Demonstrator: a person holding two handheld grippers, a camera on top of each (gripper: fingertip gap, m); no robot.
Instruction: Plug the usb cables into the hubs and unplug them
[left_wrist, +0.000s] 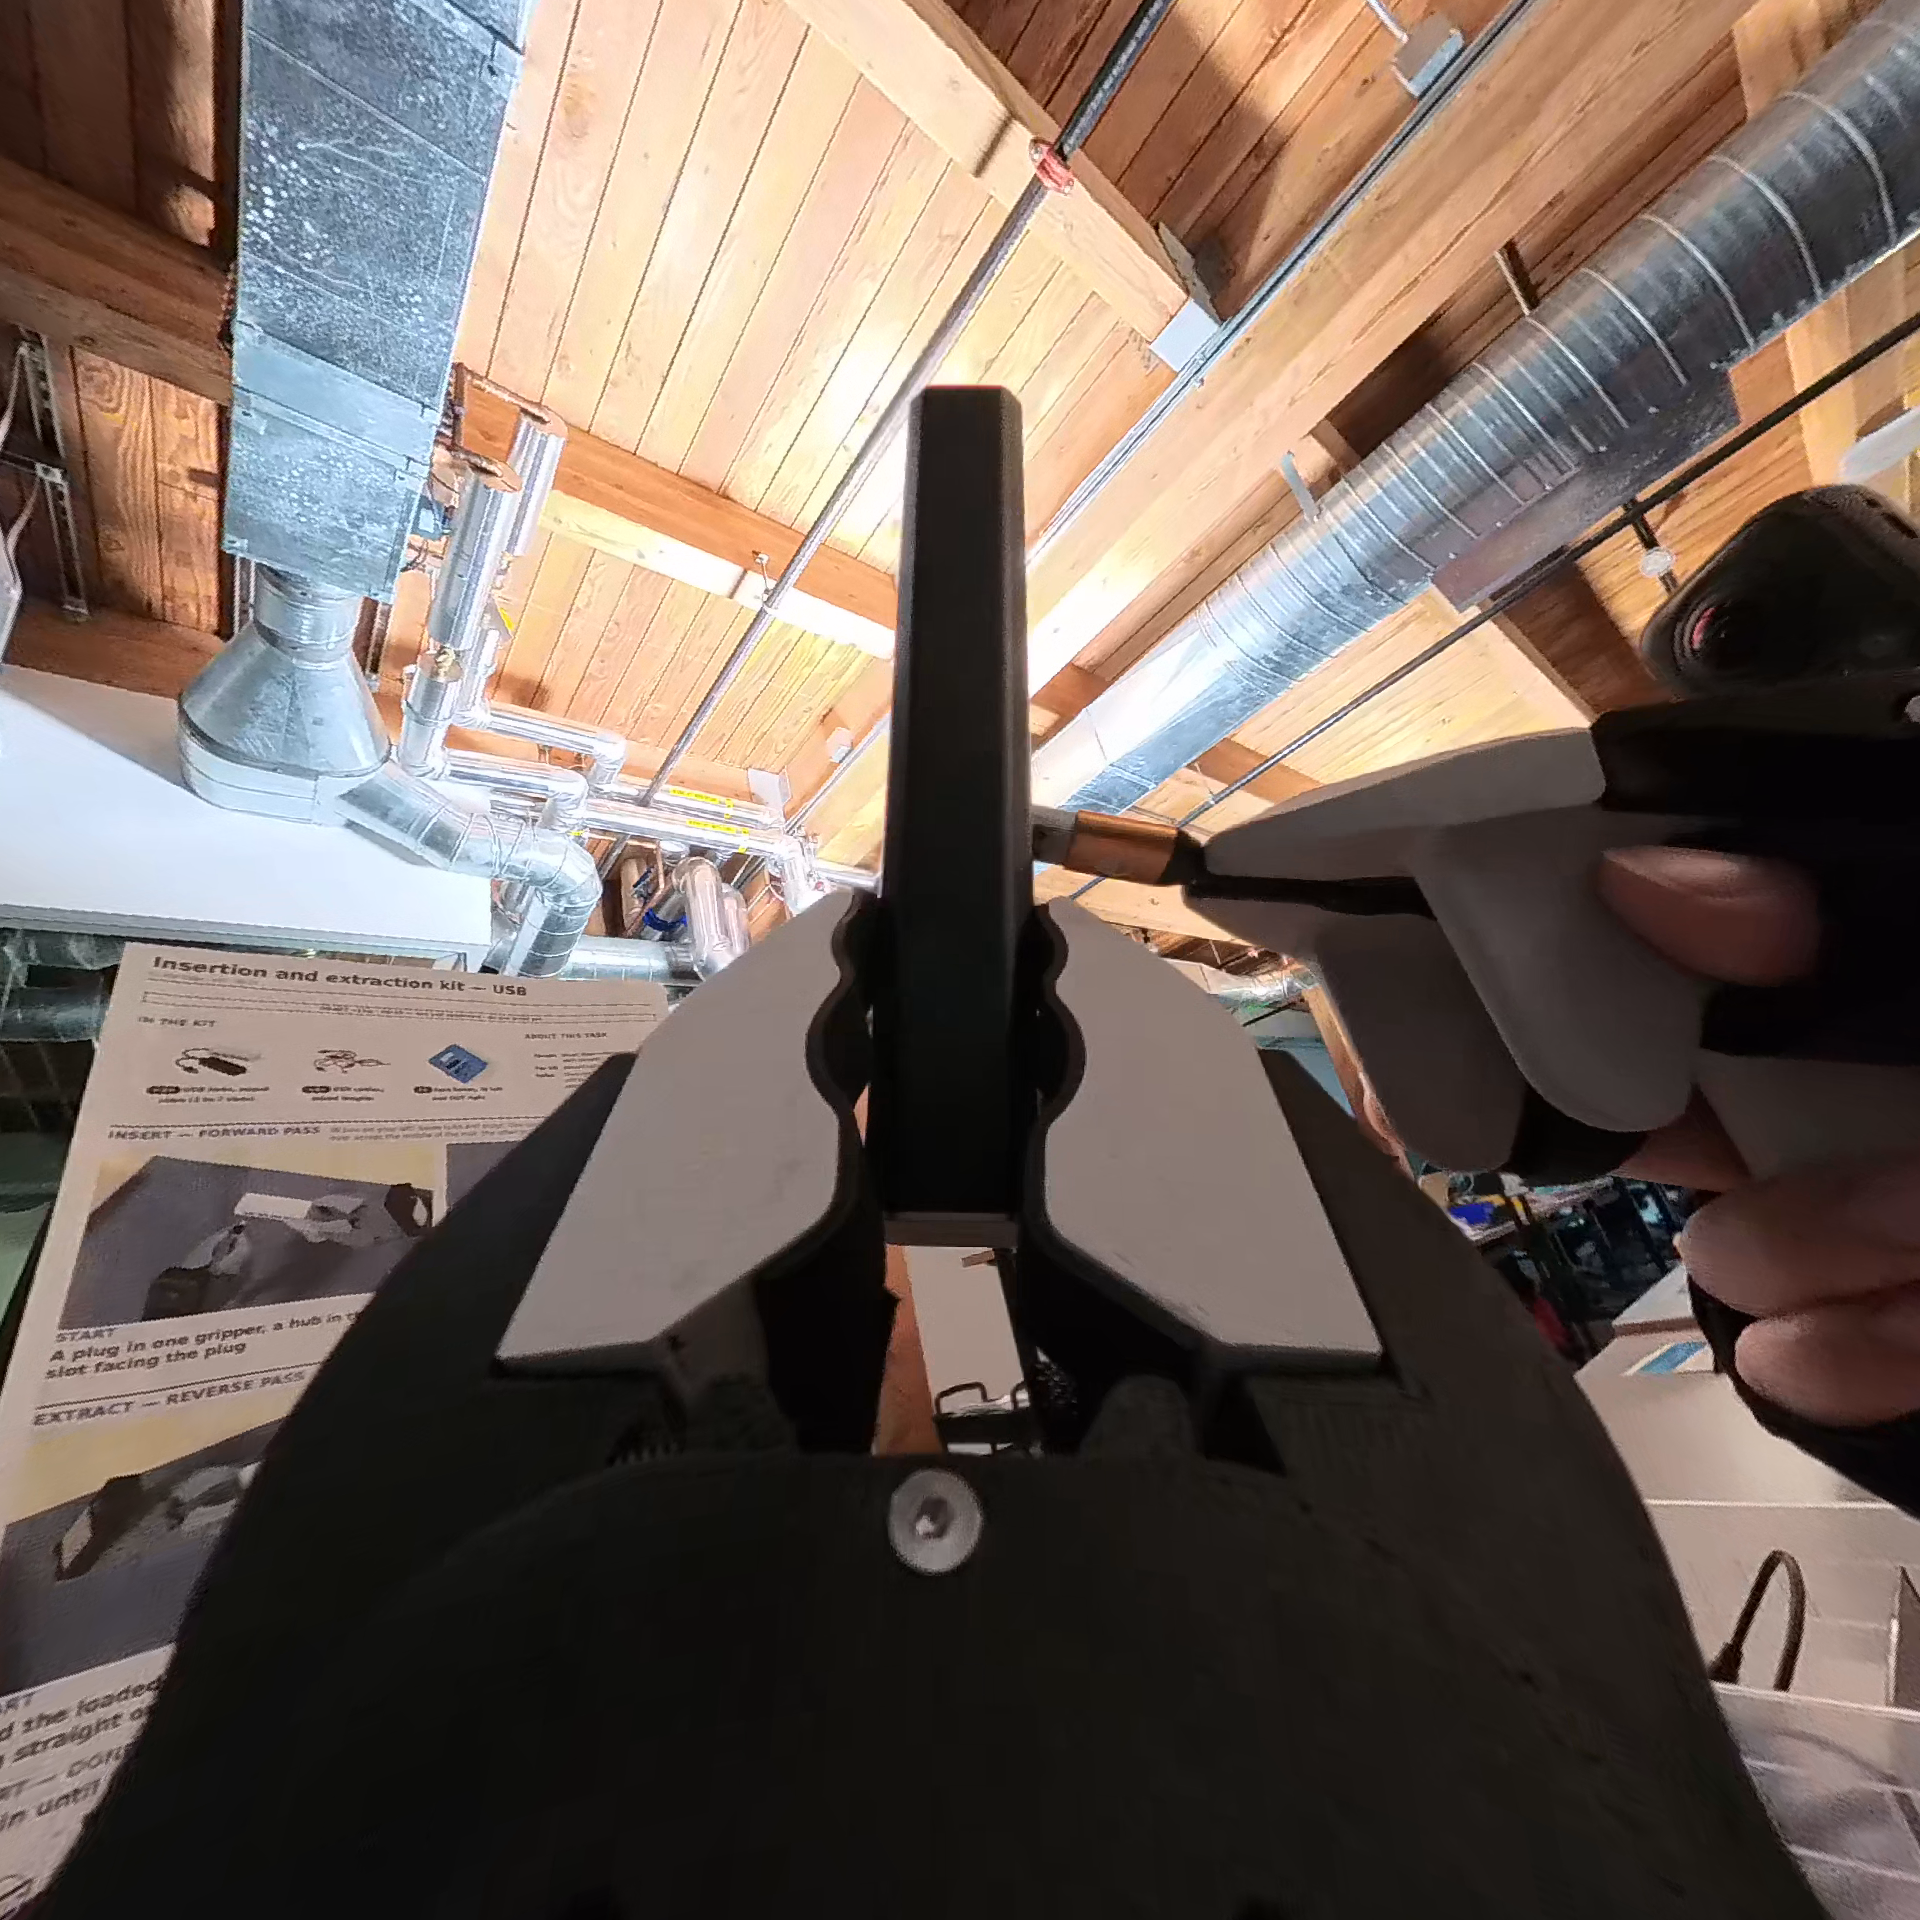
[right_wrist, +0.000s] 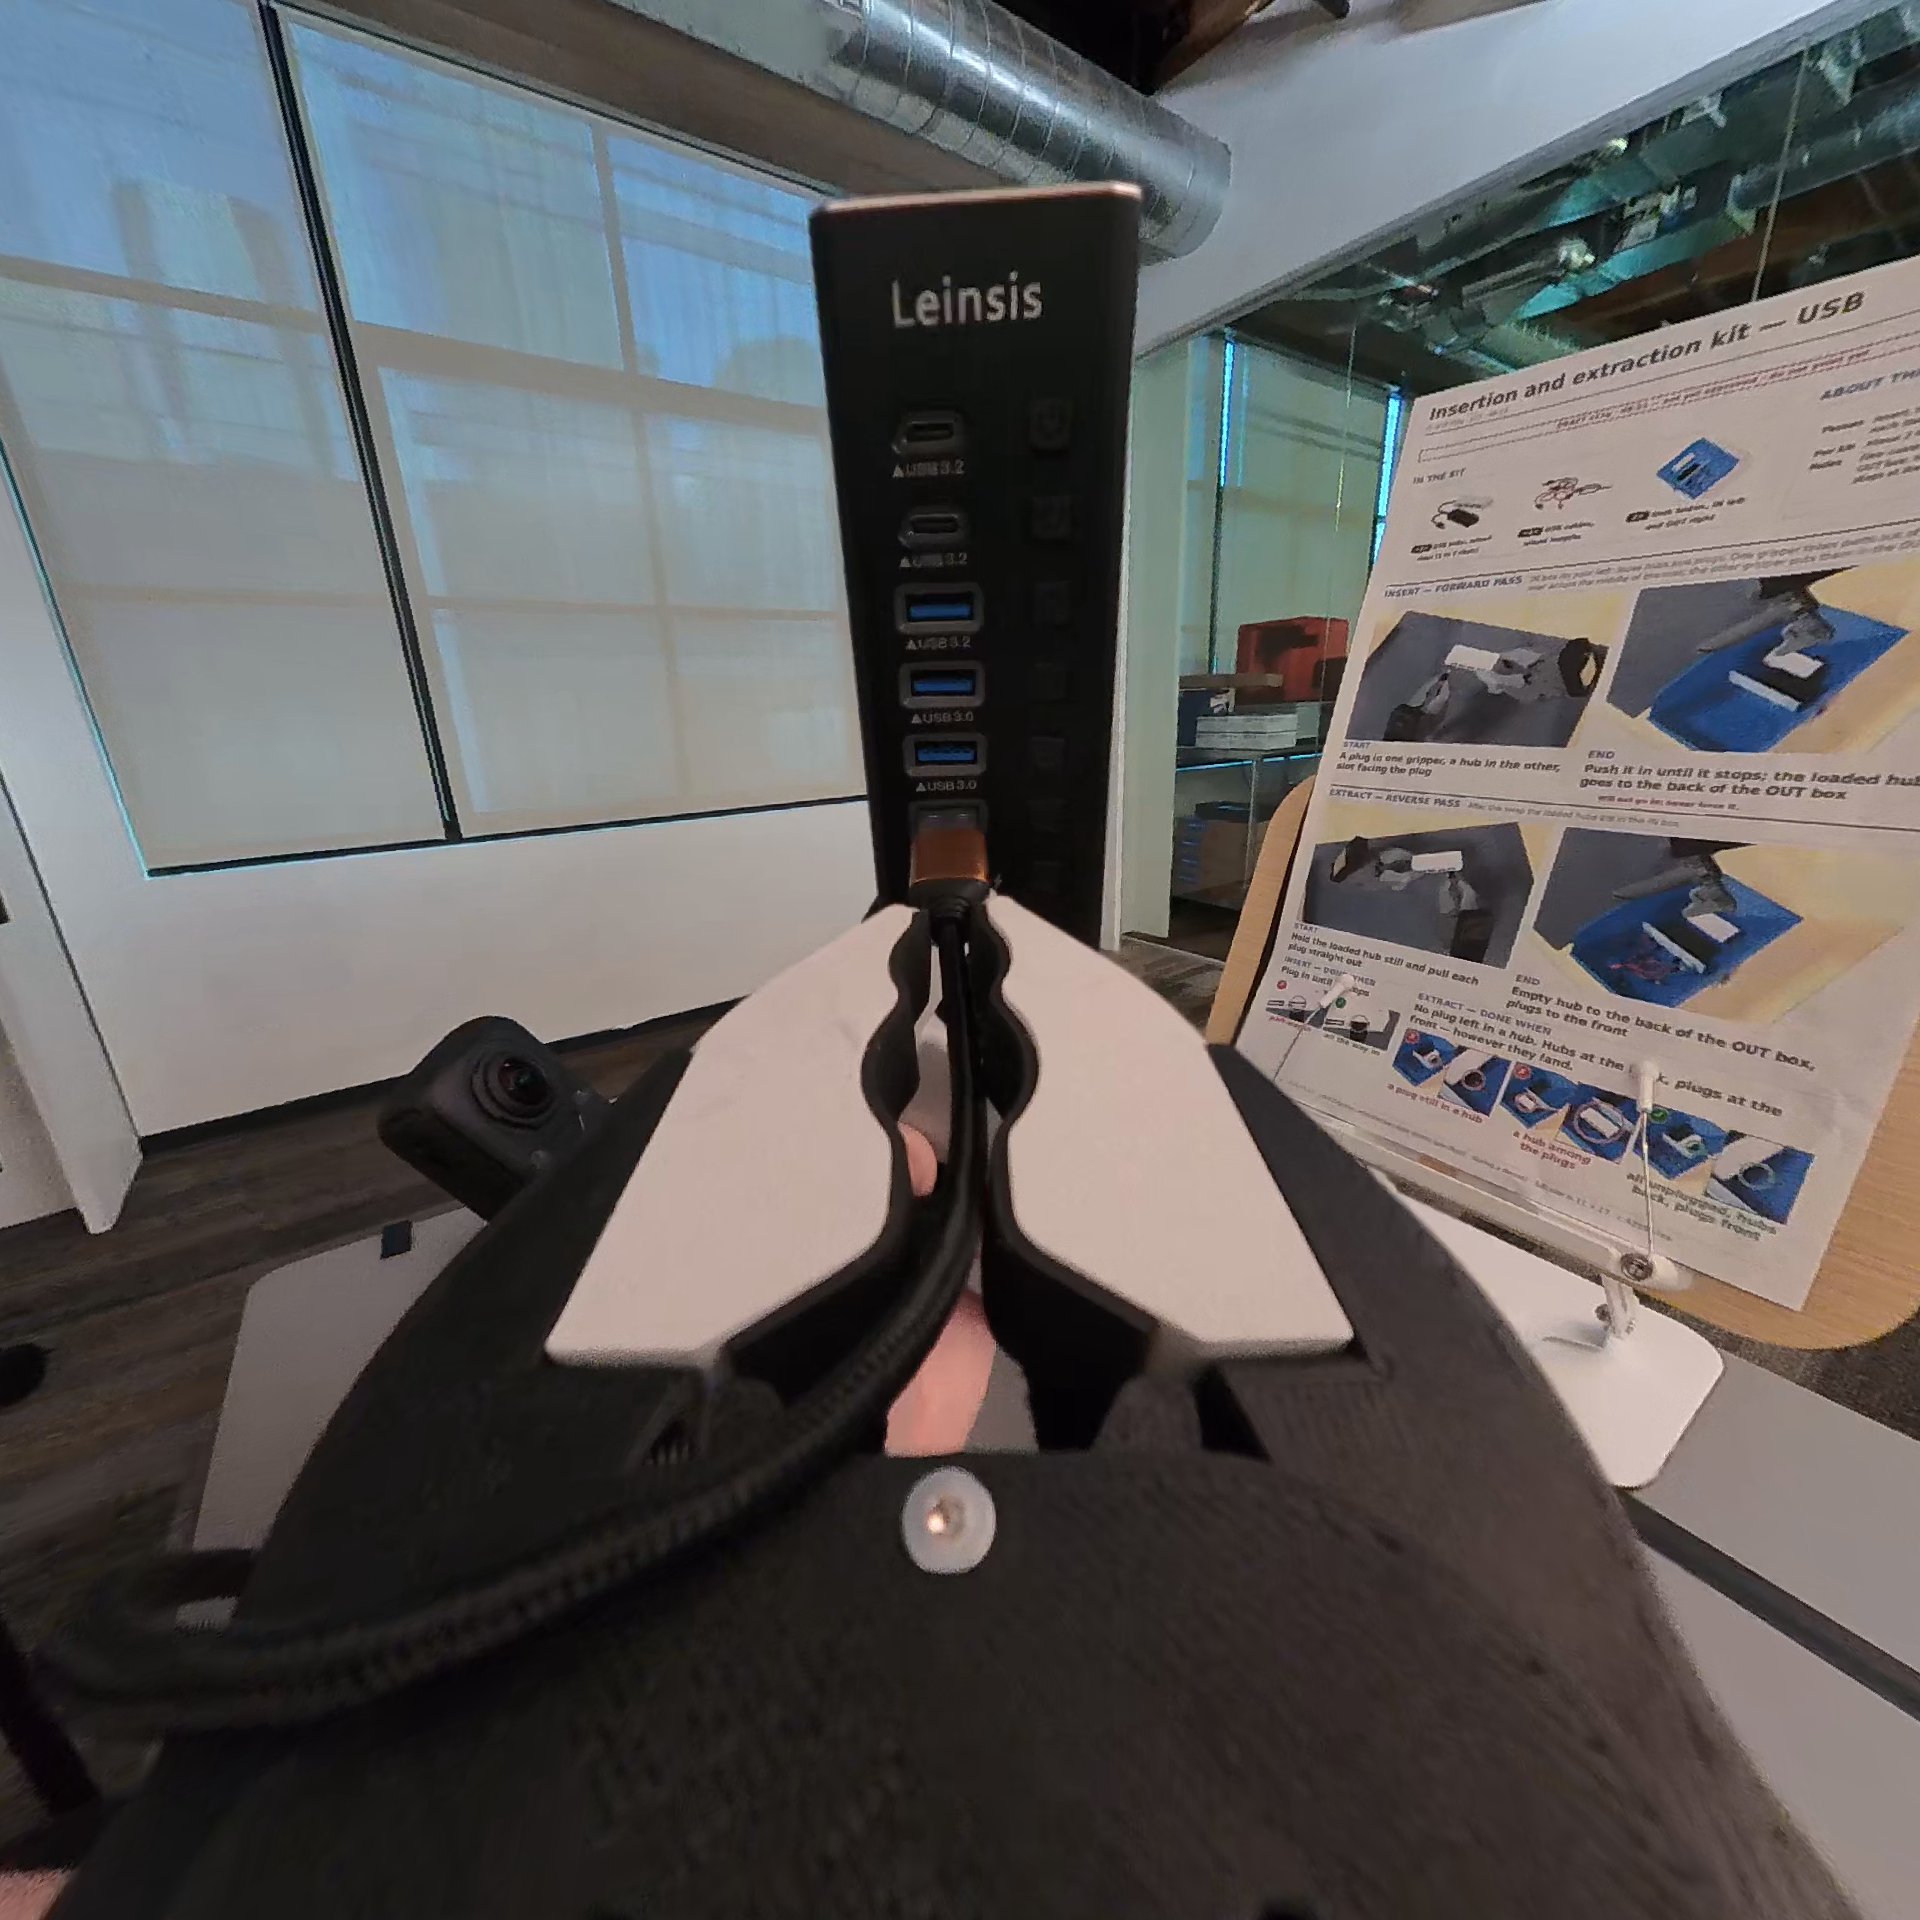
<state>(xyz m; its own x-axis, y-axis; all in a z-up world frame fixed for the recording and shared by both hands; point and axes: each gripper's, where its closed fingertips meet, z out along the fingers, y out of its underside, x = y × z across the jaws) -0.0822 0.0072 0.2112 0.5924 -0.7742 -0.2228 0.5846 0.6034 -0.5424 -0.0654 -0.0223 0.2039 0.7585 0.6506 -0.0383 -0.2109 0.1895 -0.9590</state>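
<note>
The left tongs (left_wrist: 951, 971) are clenching the upright, long black rectangular hub (right_wrist: 971, 540), while the right tongs (right_wrist: 951, 940) are gripping the black braided cable (right_wrist: 623, 1496) just behind its copper-coloured plug (right_wrist: 948, 860), seated in the lowest port.

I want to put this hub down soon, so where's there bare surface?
A bare pale surface lies left of the right hand-held gripper, just below the black camera. The right side is crowded by the instruction sheet's white stand.

Upright black hub (right_wrist: 971, 540), copper plug (right_wrist: 948, 860) inserted
</note>
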